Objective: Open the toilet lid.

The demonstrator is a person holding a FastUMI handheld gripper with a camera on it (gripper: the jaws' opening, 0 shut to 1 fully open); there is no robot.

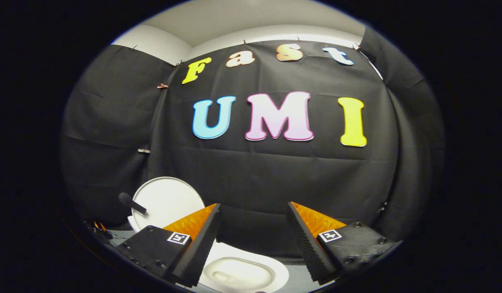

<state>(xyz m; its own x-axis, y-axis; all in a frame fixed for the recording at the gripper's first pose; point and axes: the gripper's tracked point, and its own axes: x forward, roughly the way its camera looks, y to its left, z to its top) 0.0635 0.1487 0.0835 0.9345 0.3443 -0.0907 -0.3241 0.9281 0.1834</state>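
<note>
The white toilet lid (165, 201) stands raised, a round disc leaning back toward the black wall, up and to the left of my left finger (194, 240). Below, between the two fingers, the white seat and bowl (240, 272) lie uncovered. My gripper (255, 221) is open, its orange-and-black fingers spread wide with nothing between them. It hovers above the bowl, apart from the lid and the seat.
A black brush handle (130, 202) sticks up in front of the lid's left edge. Black cloth walls close the booth behind and on both sides. Some small orange and black items (99, 230) lie low at the left, beside the toilet.
</note>
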